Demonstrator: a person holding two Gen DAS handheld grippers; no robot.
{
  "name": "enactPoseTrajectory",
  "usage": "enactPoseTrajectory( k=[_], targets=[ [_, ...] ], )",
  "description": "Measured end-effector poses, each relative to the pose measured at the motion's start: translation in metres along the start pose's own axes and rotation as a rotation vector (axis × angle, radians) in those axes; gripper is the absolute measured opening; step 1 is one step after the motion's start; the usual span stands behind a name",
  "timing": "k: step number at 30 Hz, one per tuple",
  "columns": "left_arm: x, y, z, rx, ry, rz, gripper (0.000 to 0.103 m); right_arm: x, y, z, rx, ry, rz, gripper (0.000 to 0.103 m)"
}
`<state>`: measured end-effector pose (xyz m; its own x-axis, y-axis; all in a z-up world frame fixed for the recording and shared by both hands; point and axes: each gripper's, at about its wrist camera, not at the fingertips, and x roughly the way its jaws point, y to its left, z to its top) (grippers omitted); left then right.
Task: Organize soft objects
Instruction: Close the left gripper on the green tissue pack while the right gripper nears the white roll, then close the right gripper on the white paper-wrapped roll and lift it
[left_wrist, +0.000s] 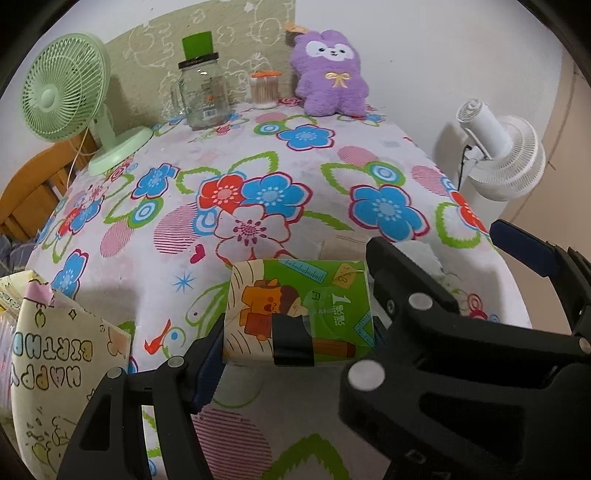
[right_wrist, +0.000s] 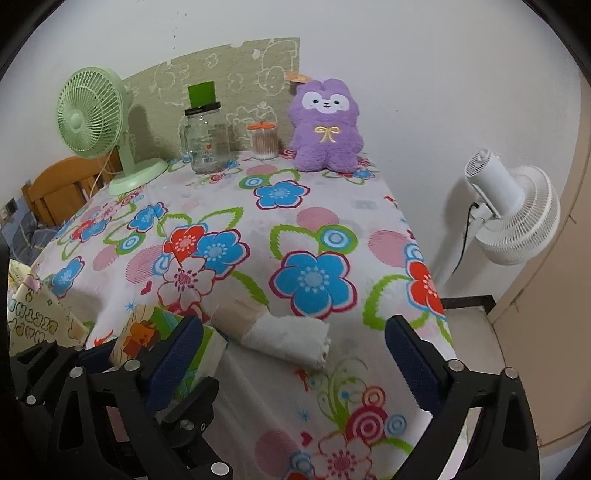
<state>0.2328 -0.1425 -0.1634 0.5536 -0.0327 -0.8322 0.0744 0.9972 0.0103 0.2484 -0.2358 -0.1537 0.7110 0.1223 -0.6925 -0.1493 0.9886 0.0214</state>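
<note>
The left tool (left_wrist: 295, 332) grips a tissue pack (left_wrist: 295, 306), green with a cartoon print, its 2 blue pads pressed on the pack's short sides. The pack sits near the front edge of the surface (left_wrist: 303, 162), which is covered in a flowered cloth.

The right tool (right_wrist: 295, 339) stands wide with nothing between its pads. In the right wrist view a rolled white towel (right_wrist: 291, 341) lies on the cloth in the gap between its 2 fingers (right_wrist: 410, 354), touching neither. A beige band wraps the roll's left end. The towel lies near the front right corner, just beside the tissue pack (right_wrist: 162, 339), to the pack's right. In the left wrist view the right tool's black arm crosses in front of the towel (left_wrist: 421, 254), so only a white scrap of it shows.

At the front left edge sits a paper bag (left_wrist: 62, 354) printed with pastel letters. Along the back edge stand 4 things: a green fan (left_wrist: 66, 88) at the back left corner, a glass jar (left_wrist: 203, 92) with a black lid and a green block on top, a small cotton swab tub (left_wrist: 264, 90) with an orange lid, and a purple plush (left_wrist: 330, 70) at the back right corner, upright against the wall. A white fan (left_wrist: 506, 155) stands off the surface to its right. A wooden chair back (right_wrist: 62, 188) shows behind the left edge.
</note>
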Motion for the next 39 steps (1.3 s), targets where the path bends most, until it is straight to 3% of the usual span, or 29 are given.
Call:
enactPoseTrajectory(
  k=[13, 19, 23, 26, 38, 39],
  targets=[
    [0.021, 0.005, 0.002, -0.009, 0.037, 0.019, 0.073, 0.033, 0.004, 0.002, -0.008, 0.068, 0.023, 0.083],
    [0.021, 0.006, 0.002, -0.006, 0.030, 0.009, 0.073, 0.046, 0.003, 0.001, 0.005, 0.125, 0.063, 0.066],
    [0.021, 0.006, 0.002, 0.000, 0.025, 0.010, 0.073, 0.050, 0.004, -0.001, 0.001, 0.149, 0.089, 0.048],
    [0.020, 0.005, 0.001, 0.005, 0.021, 0.015, 0.073, 0.050, 0.005, -0.003, 0.002, 0.161, 0.087, 0.041],
    [0.007, 0.002, -0.010, 0.035, 0.020, 0.000, 0.073, 0.036, 0.006, -0.013, 0.028, 0.186, 0.085, 0.034],
    [0.005, 0.002, -0.011, 0.037, 0.019, 0.000, 0.073, 0.033, 0.007, -0.015, 0.032, 0.185, 0.085, 0.029]
  ],
)
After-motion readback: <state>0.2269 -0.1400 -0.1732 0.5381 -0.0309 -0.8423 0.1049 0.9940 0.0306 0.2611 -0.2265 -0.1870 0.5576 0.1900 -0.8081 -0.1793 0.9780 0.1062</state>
